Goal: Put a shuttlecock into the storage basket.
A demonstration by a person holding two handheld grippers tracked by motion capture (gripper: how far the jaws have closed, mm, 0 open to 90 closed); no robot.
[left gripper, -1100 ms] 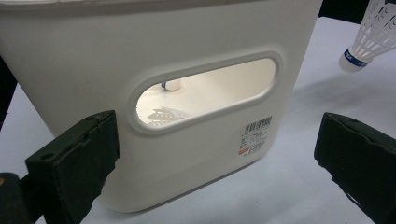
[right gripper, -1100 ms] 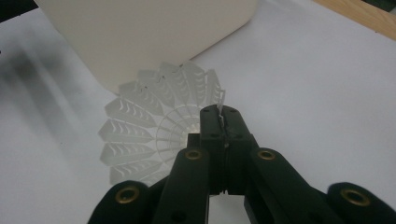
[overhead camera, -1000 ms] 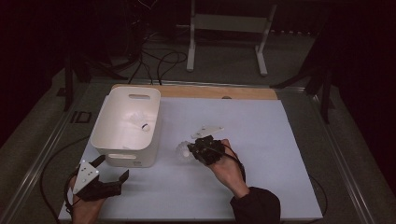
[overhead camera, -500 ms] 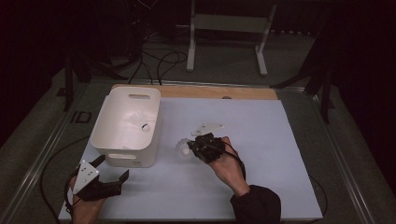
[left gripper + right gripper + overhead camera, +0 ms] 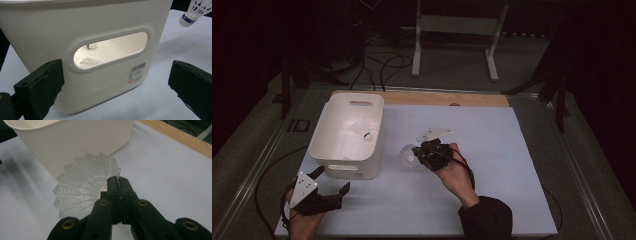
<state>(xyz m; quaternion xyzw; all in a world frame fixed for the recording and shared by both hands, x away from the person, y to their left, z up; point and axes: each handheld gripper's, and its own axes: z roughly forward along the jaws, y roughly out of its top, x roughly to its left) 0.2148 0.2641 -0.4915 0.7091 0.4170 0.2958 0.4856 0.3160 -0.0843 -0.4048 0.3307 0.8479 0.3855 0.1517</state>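
Left hand-held gripper (image 5: 328, 189) sits at the table's near-left corner, jaws apart, nothing between them, aimed at the white bin (image 5: 343, 170). Bin already holds 1 shuttlecock (image 5: 360, 129). Right hand-held gripper (image 5: 417, 155) is just right of the bin, jaws together, pinched on the skirt edge of a 2nd shuttlecock (image 5: 406, 156), which hangs just above the table (image 5: 512, 165) beside the bin wall. Step in hand looks like dropping it in the bin: lift clear of the rim before moving left, release over the middle, keep the thin skirt grip steady so it doesn't slip. Left gripper view shows the bin's handle slot (image 5: 110, 51) with the shuttlecock inside and a barcode label (image 5: 137, 72); right gripper view shows the pinch on 1 skirt rib (image 5: 117, 176), which the high view can't resolve.
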